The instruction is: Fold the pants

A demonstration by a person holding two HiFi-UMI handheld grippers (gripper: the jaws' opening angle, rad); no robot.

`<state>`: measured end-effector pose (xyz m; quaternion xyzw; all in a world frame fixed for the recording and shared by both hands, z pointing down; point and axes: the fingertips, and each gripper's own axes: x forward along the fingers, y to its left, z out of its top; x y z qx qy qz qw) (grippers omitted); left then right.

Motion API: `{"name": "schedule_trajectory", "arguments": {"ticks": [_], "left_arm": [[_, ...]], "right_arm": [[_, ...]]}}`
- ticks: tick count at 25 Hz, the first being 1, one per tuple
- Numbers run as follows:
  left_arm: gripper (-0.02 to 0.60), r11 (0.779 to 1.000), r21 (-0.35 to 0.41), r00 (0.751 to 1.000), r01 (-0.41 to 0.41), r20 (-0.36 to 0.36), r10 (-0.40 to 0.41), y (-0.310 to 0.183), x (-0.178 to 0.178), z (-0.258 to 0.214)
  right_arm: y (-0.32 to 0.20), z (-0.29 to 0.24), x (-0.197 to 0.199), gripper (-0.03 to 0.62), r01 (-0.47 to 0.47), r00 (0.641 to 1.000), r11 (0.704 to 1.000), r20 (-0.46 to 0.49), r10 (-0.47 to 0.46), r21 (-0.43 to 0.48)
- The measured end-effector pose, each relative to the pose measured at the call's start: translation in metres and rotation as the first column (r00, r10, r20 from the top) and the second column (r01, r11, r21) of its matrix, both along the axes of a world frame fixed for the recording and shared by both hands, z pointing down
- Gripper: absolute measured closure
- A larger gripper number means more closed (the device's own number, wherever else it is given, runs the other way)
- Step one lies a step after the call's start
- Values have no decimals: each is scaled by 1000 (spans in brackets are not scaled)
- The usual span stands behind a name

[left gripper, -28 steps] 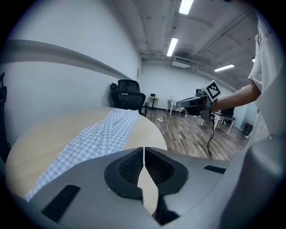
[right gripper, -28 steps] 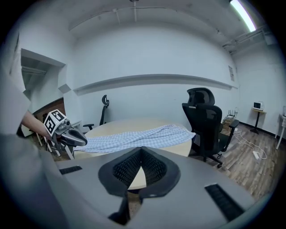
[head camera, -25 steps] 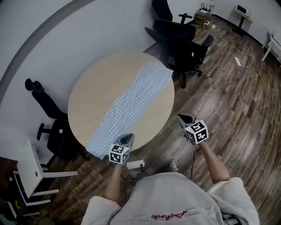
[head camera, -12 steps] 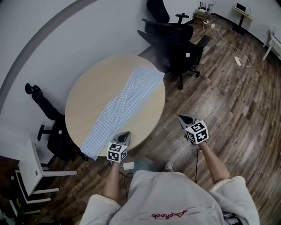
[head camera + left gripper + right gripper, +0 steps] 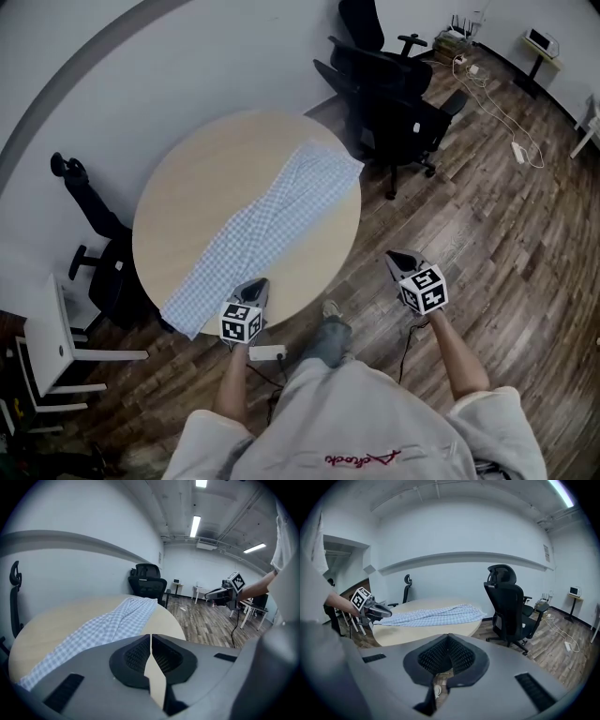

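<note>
Facing pants (image 5: 267, 216) | likely soft, limp, light; pinch cuffs at worktop (image 5: 187, 197) edge | left tool (image 5: 256, 286), right tool (image 5: 401, 261): closed, empty

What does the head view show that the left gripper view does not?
Only the head view: the white rack and the marker cube of the left gripper. Only the left gripper view: the ceiling lights. Both: the round table, the checked pants lying on it, the black office chairs, the right gripper.
</note>
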<state>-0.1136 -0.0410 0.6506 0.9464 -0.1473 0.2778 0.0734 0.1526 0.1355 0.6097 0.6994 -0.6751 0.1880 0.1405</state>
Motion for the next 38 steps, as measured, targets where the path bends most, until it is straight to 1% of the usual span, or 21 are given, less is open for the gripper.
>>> {"name": "schedule_trajectory", "arguments": {"ticks": [5,11,15,19,24,27,30,32,36,38], "left_arm": [[541,999,-7,999,43,-10,-43,-35,16,10],[541,994,-54,995,99,-10,-100,-69,33,26],[541,982,-98,987,160,-17,-162,-82,43,34],[541,968,-130,975,215,-18,-219,-104,42,41],[541,950,-130,958,284,9,-286,-123,29,47],[540,940,-120,948,319,46,-316,-124,14,51],[540,937,-111,942,331,103,-320,-126,3,58],[540,933,-114,936,340,135,-325,-130,-1,61],[540,925,-111,917,364,214,-336,-139,-7,66],[538,930,-116,914,350,261,-311,-140,-7,70]], "right_arm": [[-38,4,33,565,18,1000,1000,-14,-18,-14],[-102,-5,64,565,78,996,996,-51,-80,-36],[-148,-13,91,565,145,986,987,-74,-150,-76],[-206,-19,109,563,213,970,970,-96,-225,-115],[-270,-23,124,563,280,949,951,-115,-295,-133],[-297,-18,125,563,328,930,931,-121,-348,-157],[-321,-9,128,563,365,913,912,-117,-390,-188],[-337,-2,132,563,395,898,893,-116,-425,-216],[-366,20,141,563,461,857,842,-105,-504,-280],[-379,33,147,563,498,823,800,-108,-558,-334]]}}
